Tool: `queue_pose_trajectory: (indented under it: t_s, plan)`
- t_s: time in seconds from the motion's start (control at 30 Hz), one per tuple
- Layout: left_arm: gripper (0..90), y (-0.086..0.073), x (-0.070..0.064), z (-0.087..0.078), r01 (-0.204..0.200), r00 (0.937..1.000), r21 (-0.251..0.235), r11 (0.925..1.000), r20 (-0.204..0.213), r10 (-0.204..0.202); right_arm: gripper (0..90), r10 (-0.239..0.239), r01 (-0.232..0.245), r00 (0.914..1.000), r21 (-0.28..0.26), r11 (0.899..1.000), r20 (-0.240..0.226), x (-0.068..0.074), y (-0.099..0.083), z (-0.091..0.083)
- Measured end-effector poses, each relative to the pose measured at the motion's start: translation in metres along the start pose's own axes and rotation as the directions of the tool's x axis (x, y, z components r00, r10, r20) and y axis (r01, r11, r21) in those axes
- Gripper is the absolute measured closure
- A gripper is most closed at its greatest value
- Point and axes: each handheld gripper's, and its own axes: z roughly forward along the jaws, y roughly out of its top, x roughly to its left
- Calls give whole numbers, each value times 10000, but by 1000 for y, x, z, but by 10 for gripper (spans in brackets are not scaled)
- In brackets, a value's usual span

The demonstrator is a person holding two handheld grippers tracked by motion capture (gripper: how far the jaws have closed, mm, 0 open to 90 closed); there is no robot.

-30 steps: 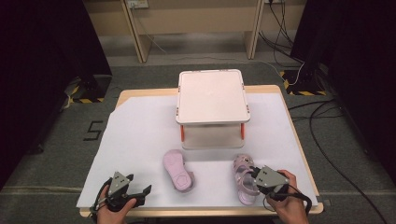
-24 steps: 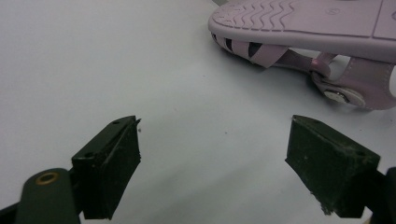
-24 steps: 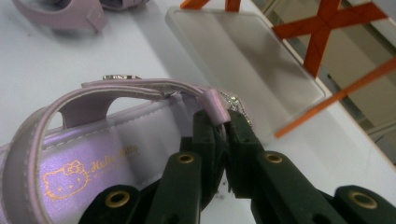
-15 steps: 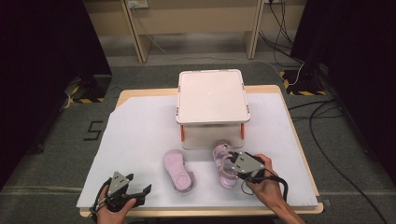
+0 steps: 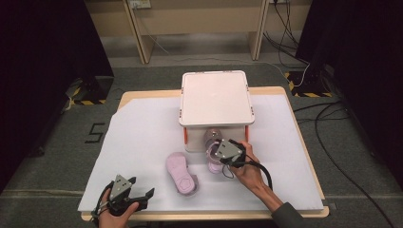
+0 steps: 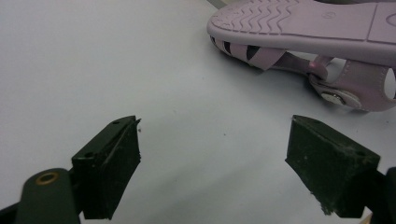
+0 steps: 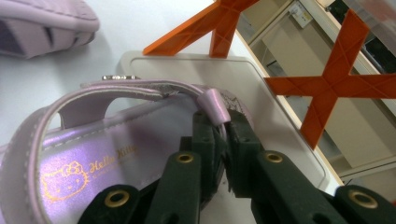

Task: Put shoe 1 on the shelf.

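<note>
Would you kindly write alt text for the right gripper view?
The right gripper is shut on the strap of a purple sandal, holding it toward the lower shelf of a white rack with orange cross braces. A second sandal lies at upper left.

rack behind sandals, overturned sandal left of held sandal

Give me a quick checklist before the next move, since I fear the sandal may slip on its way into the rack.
1. Right gripper shut on the held sandal strap: ok.
2. Strap seated deep between the fingers: cannot tell; it sits near their tips.
3. Rack's lower shelf ahead free of obstacles: ok.
4. Held sandal's toe lined up with the rack opening: ok, seen from the high view.
5. Second sandal upside down on the table, out of the path: ok.
6. Left gripper open and idle: ok.
</note>
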Motion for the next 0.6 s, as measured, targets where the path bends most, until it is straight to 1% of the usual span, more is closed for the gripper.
queue_pose_trajectory:
  t_s: [0.1, 0.17, 0.23, 0.33, 0.4, 0.47, 0.53, 0.57, 0.6]
  plan:
    - [166, 0, 0, 0, -10, 10000, 13, 10000, -1, 10, 841, -96, 95, 9999, 49, 9999, 36, -1, 3, 12]
    - [166, 0, 0, 0, -11, 10000, 3, 10000, 18, 11, 840, -247, 245, 9996, 120, 9996, 167, -1, 5, 19]
    - [166, 0, -1, 0, -23, 10000, 0, 10000, 6, 23, 839, -246, 239, 9993, 222, 9995, 296, -3, 6, 25]
    - [166, 0, -1, 0, -34, 10000, -8, 10000, 13, 34, 833, -380, 361, 9976, 341, 9988, 581, -6, 9, 32]
    - [166, 0, -1, 0, -51, 10000, 25, 10000, 46, 51, 814, -398, 370, 9971, 434, 9984, 644, -8, 9, 36]
    - [166, 0, -1, 1, -60, 10000, 46, 10000, 59, 60, 741, -390, 344, 9966, 632, 9974, 728, -9, 8, 40]
    - [166, 0, -1, 1, -70, 10000, 61, 10000, 63, 70, 685, -216, 170, 9964, 570, 9982, 814, -9, 6, 42]
    - [166, 0, -1, 1, -69, 10000, 68, 10000, 61, 68, 604, -114, 60, 9951, 552, 9985, 980, -9, 6, 40]
    - [166, 0, -1, 1, -87, 9999, 91, 9999, 63, 87, 571, -40, -20, 9936, 535, 9986, 1132, -10, 7, 38]
